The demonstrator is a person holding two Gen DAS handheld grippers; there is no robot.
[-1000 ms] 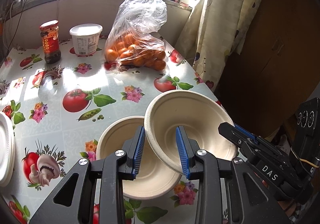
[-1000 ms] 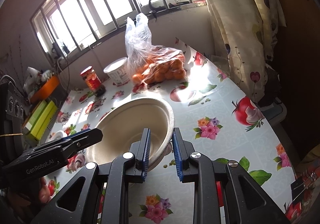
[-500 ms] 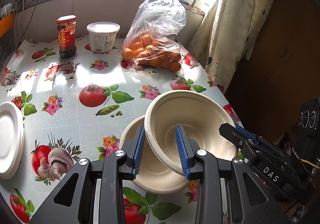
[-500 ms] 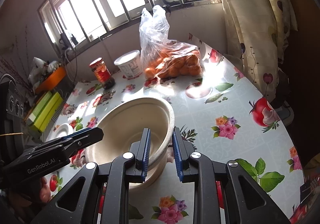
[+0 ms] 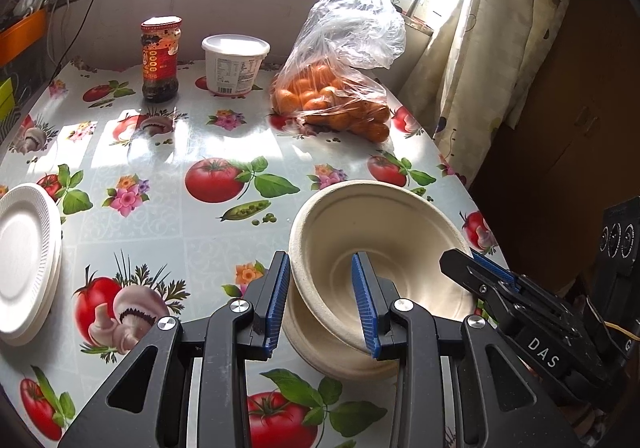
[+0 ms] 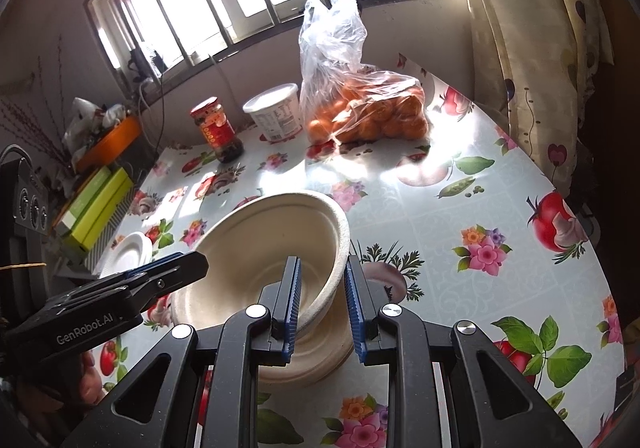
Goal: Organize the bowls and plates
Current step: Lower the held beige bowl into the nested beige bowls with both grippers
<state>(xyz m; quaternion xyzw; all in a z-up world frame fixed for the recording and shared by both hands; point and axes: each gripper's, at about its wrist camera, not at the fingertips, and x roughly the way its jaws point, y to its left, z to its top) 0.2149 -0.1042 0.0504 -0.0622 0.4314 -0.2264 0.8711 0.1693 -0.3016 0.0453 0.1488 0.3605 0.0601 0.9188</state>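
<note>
A beige paper bowl (image 5: pixel 380 232) hangs tilted between both grippers. My left gripper (image 5: pixel 320 288) is shut on its left wall, one blue pad outside and one inside. My right gripper (image 6: pixel 321 280) is shut on the opposite wall of the same bowl (image 6: pixel 260 240); it also shows in the left wrist view as the right gripper (image 5: pixel 468 264). A second beige bowl (image 5: pixel 336 360) rests on the table right beneath the held one, and the held bowl hides most of it. A stack of white plates (image 5: pixel 24 260) lies at the table's left edge.
On the flowered tablecloth (image 5: pixel 200 232) at the back stand a red-labelled jar (image 5: pixel 160 59), a white tub (image 5: pixel 235 63) and a plastic bag of oranges (image 5: pixel 336 87). A curtain (image 5: pixel 480 47) hangs past the right table edge. Green boxes (image 6: pixel 96 203) lie far left.
Both grippers carried the held bowl leftward and slightly down. It now sits over the resting bowl instead of beside it. The plate stack has come further into view.
</note>
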